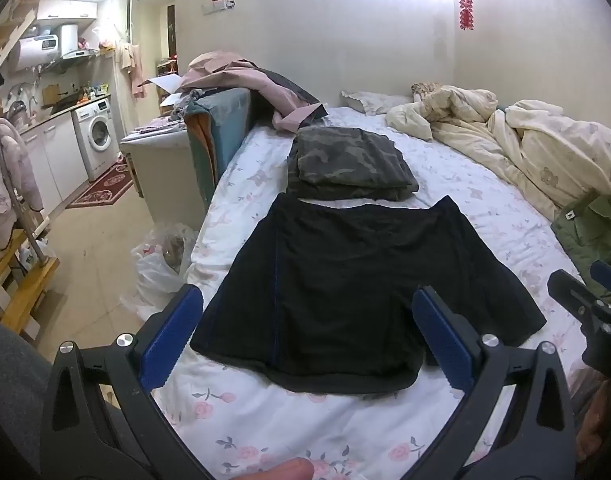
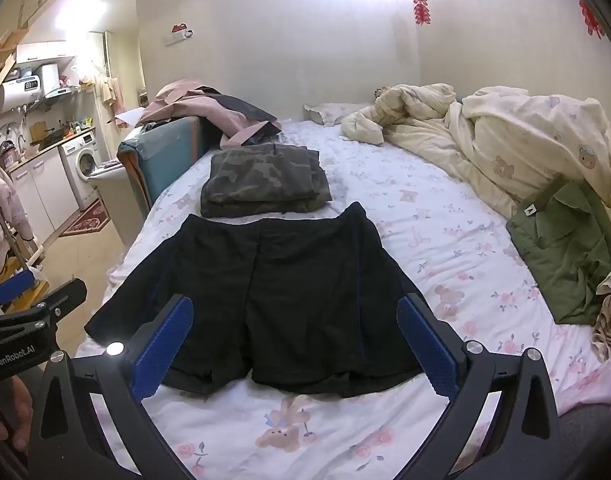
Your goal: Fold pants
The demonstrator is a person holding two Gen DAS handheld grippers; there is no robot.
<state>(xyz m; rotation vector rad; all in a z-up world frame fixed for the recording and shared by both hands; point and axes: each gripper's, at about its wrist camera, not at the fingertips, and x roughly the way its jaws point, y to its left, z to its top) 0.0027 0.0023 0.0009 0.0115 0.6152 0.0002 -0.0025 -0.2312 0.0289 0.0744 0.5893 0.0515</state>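
Observation:
Black shorts (image 1: 353, 280) lie spread flat on the floral bed sheet (image 1: 273, 420), leg hems toward me and waistband away; they also show in the right wrist view (image 2: 289, 292). My left gripper (image 1: 305, 340) is open and empty, hovering above the left leg hem. My right gripper (image 2: 293, 348) is open and empty, hovering above the leg hems near the crotch. The right gripper's body shows at the right edge of the left wrist view (image 1: 593, 312).
Folded camouflage pants (image 2: 261, 182) lie just beyond the shorts' waistband. A green garment (image 2: 561, 248) and a rumpled cream duvet (image 2: 505, 140) lie to the right. Pink clothes (image 1: 261, 88) drape a teal chest at the bed's left. A plastic bag (image 1: 161, 260) sits on the floor.

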